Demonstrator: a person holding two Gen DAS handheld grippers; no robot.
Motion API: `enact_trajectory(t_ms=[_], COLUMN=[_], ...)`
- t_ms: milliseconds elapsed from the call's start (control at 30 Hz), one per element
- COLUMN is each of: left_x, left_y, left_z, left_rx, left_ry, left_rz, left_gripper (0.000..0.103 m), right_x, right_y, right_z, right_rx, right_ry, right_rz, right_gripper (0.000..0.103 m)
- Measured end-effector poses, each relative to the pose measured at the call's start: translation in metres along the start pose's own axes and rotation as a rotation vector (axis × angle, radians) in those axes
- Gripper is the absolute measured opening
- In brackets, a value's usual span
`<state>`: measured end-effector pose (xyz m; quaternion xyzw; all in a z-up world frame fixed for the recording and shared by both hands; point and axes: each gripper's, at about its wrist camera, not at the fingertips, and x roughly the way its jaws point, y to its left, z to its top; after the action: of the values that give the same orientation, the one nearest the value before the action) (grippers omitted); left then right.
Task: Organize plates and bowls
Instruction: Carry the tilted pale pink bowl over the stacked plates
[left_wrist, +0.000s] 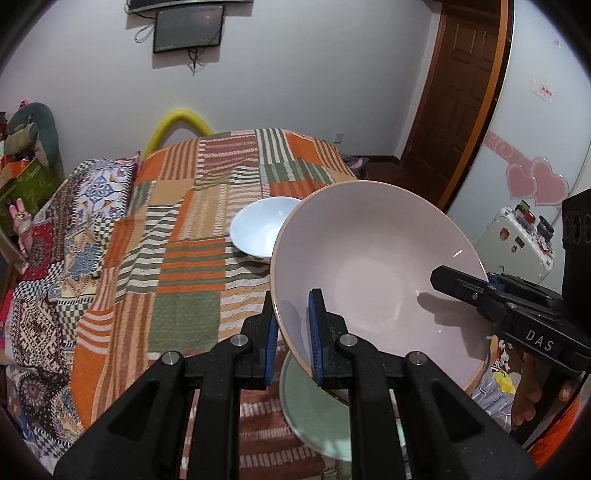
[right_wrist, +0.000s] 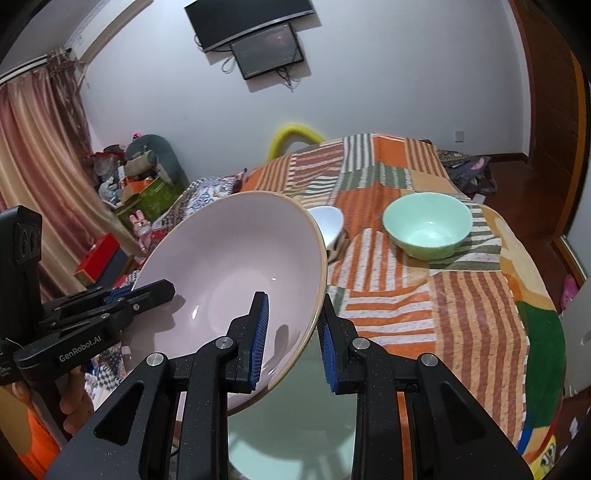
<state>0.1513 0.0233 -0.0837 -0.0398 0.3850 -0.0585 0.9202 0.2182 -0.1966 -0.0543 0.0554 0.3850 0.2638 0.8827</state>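
Observation:
A large pink bowl (left_wrist: 373, 273) is held tilted above the bed by both grippers. My left gripper (left_wrist: 293, 332) is shut on its near rim, and my right gripper (right_wrist: 291, 332) is shut on the opposite rim (right_wrist: 240, 266). A pale green plate (left_wrist: 314, 417) lies on the bed right under the pink bowl; it also shows in the right wrist view (right_wrist: 295, 424). A white bowl (left_wrist: 262, 229) sits further back on the bed, partly hidden behind the pink bowl (right_wrist: 327, 221). A green bowl (right_wrist: 428, 225) sits upright at the far right.
The bed has an orange, green and white striped patchwork blanket (left_wrist: 177, 266). A patterned quilt (left_wrist: 48, 280) lies along its left side. A white suitcase (left_wrist: 517, 243) stands by the wall on the right. Boxes and toys (right_wrist: 136, 177) are piled at the left.

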Motion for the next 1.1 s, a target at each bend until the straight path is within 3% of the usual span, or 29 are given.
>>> enact_trajectory(t_ms=[700,1100], left_x=[-0.057,-0.051], left_y=[0.071,0.115], left_z=[-0.046,-0.079], left_rx=[-0.103,-0.173], left_ry=[-0.045,0.012], left_rz=[0.108,0.149], left_gripper=[0.015,0.015], right_x=[0.023,0.057], right_y=[0.079,0.11], right_z=[-0.021,-0.036], right_rx=[-0.125,-0.162], right_ry=[0.059,0.146], right_rz=[0.087,0.121], right_gripper=[0.024,0.024])
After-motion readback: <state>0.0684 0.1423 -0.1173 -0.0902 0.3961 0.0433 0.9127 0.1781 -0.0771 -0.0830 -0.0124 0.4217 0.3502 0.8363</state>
